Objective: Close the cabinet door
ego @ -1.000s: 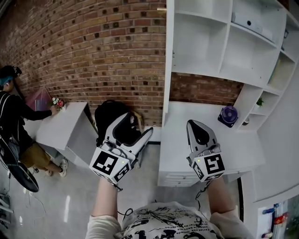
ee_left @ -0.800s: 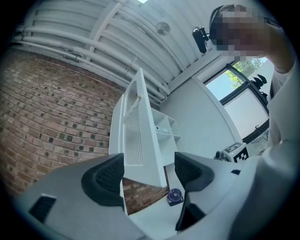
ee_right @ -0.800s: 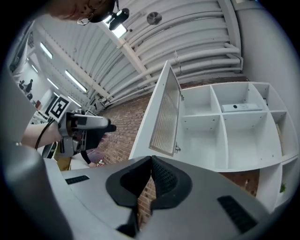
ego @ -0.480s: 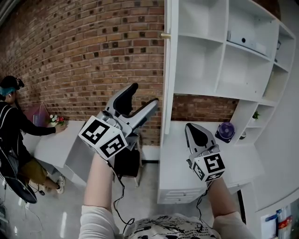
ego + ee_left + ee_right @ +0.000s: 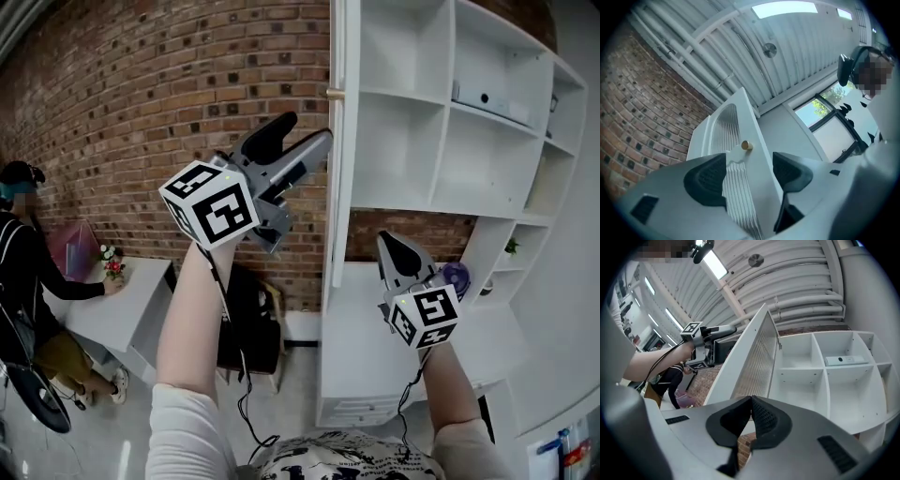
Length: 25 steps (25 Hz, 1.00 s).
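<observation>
- Your left tongs (image 5: 310, 130) are raised high, to the left of the cabinet door (image 5: 338, 187). Their jaws are spread and pinch nothing.
- In the left gripper view the door's free edge (image 5: 757, 159) runs up through the gap between those spread jaws, and the small brass knob (image 5: 746, 145) sits just beyond them. Whether either jaw touches the door, I cannot tell.
- The door itself stands wide open. From the head view you see it edge-on, swung out toward you at roughly a right angle to the cabinet (image 5: 441, 122), with the knob (image 5: 332, 93) poking out on its left face near the top.
- So, as I judge it, none of the closing is done. You are lined up on the free edge, and the whole swing to the right, until the door lies flat over the open compartments, is left.
- Your right tongs (image 5: 394, 251) hang low in front of the desk (image 5: 361, 319), below the cabinet's bottom edge and well apart from the door. Their jaws are pressed together, and the right gripper view shows nothing between them.
- Your right arm is below the door's path, so the sweep looks unobstructed.
</observation>
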Available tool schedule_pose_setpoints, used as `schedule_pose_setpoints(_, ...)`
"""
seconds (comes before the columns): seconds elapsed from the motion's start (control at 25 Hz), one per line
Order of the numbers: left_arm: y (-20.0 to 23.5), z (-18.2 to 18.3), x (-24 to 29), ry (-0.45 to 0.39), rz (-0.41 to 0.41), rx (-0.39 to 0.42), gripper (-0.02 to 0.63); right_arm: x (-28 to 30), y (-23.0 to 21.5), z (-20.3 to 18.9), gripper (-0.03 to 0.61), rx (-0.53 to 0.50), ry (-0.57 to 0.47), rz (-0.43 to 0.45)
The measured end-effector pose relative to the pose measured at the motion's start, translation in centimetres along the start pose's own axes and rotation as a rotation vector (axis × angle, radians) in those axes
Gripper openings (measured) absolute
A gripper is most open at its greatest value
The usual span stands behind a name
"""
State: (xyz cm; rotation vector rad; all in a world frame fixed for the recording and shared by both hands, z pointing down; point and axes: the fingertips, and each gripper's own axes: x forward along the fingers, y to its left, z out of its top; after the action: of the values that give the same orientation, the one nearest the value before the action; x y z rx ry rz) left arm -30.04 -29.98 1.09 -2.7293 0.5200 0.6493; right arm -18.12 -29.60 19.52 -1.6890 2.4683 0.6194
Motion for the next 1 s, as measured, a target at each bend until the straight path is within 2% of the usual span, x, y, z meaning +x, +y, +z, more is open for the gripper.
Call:
schedule_pose_setpoints(0.08,0.4,0.7,1.2,0.003,0.004,0.024,0.275,0.2,-0.3,0.2,0.015,-0.016,0.0,0.002)
schedule_pose_setpoints(0.12,0.7,1.1,1.5,-0.007,0.003,0.011,0.25,0.4,-0.2,0.3,0.015,-0.024,-0.002,0.004)
schedule_pose_setpoints(0.24,1.2,2.6,2.5,-0.045,-0.033,-0.055,0.25,1.0,0.1,0.6,0.015,-0.03,-0.012,0.016)
schedule_pose_setpoints(0.6,1.5,2.1,5.0,-0.031,-0.164,-0.121,0.232,1.8,-0.4,-0.1,0.015,-0.033,-0.012,0.009)
schedule_pose_setpoints(0.72,1.0,1.8,5.2,-0.027,-0.219,-0.113,0.222,1.8,-0.6,-0.8,0.015,-0.037,0.0,0.001)
schedule_pose_setpoints(0.88,0.3,1.6,5.4,-0.026,-0.299,-0.107,0.17,1.6,-0.9,-1.5,0.015,-0.034,0.014,-0.021)
schedule_pose_setpoints(1.0,0.0,1.8,5.3,-0.037,-0.328,-0.101,0.142,1.3,-1.0,-1.8,0.015,-0.039,0.029,-0.03)
